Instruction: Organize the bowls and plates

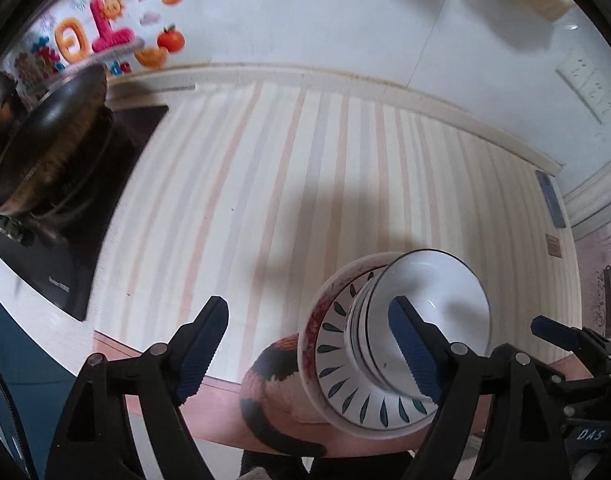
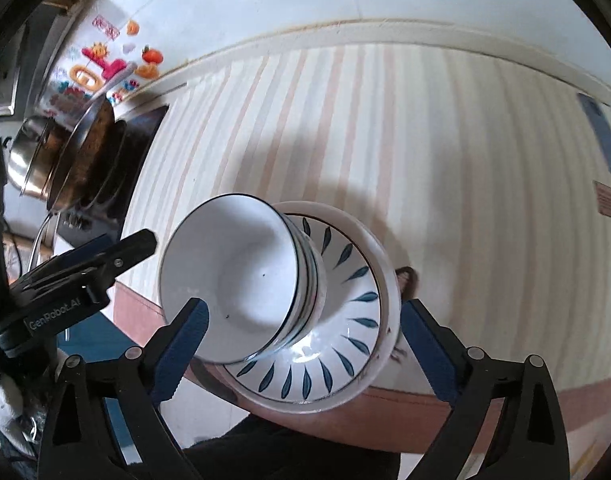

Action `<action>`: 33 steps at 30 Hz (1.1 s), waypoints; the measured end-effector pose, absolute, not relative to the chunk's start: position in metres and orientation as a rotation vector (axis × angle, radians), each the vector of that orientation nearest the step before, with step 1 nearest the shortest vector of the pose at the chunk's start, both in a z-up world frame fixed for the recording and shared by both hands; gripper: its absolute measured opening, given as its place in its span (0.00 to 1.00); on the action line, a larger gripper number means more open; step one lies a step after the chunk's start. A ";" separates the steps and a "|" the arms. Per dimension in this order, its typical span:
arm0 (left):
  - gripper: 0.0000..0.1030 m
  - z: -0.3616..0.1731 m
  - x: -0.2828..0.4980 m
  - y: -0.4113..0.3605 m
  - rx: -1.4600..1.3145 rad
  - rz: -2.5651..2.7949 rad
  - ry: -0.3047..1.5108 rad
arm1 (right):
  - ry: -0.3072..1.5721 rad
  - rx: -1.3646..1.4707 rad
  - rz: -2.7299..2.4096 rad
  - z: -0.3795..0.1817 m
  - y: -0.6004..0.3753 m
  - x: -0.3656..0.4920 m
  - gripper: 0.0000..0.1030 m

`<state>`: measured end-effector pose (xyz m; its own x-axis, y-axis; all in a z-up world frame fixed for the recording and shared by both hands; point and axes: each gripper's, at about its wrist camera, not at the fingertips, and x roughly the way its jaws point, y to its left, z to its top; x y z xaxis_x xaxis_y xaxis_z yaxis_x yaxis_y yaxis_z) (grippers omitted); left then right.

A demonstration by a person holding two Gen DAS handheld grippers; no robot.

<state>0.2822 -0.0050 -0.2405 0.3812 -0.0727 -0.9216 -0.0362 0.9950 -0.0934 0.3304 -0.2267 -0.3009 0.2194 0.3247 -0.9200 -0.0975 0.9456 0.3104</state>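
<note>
White bowls (image 2: 241, 280) stand stacked in the middle of a plate (image 2: 345, 320) with blue leaf marks. The plate lies on a striped cloth (image 2: 445, 160), near its front edge.

Above them, the right gripper (image 2: 301, 344) has its jaws spread wide, one finger on each side of the stack, and neither pad touches the dishes. The left gripper (image 1: 311, 352) is also released: its jaws are apart and hold nothing, and in its own view one blue pad (image 1: 413, 352) shows in front of the top bowl (image 1: 437, 304). From the right wrist view this gripper shows to the left of the bowls, clear of them.

At the far left a dark pan (image 1: 45, 148) sits on a black stove (image 1: 77, 240).
</note>
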 end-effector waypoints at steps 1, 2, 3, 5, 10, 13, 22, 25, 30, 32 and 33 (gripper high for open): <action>0.79 -0.235 0.276 -0.004 -0.088 -0.027 1.169 | 1.301 0.207 0.283 -0.294 -0.228 0.324 0.96; 0.80 -0.229 0.271 -0.003 -0.079 -0.036 1.155 | 1.277 0.213 0.268 -0.284 -0.229 0.316 0.96; 0.80 -0.223 0.266 -0.001 -0.071 -0.044 1.140 | 1.261 0.216 0.253 -0.278 -0.224 0.307 0.96; 0.94 -0.212 0.256 0.001 -0.064 -0.068 1.104 | 1.219 0.228 0.224 -0.261 -0.221 0.290 0.96; 0.99 -0.169 0.218 0.008 -0.021 -0.130 0.984 | 1.105 0.241 0.167 -0.212 -0.209 0.234 0.97; 0.99 -0.144 0.192 0.010 -0.004 -0.163 0.931 | 1.039 0.232 0.130 -0.184 -0.201 0.202 0.97; 0.99 -0.099 0.111 0.030 0.009 -0.091 0.804 | 0.896 0.192 0.081 -0.114 -0.178 0.106 0.99; 0.99 -0.089 0.081 0.040 -0.017 -0.057 0.773 | 0.860 0.178 0.090 -0.100 -0.175 0.082 0.99; 0.99 -0.074 0.038 0.047 -0.017 0.009 0.727 | 0.821 0.157 0.111 -0.083 -0.174 0.044 0.99; 0.99 -0.070 0.021 0.046 -0.012 0.024 0.719 | 0.809 0.149 0.124 -0.077 -0.173 0.030 0.99; 1.00 -0.068 0.011 0.046 -0.008 0.031 0.712 | 0.803 0.145 0.129 -0.075 -0.173 0.021 0.99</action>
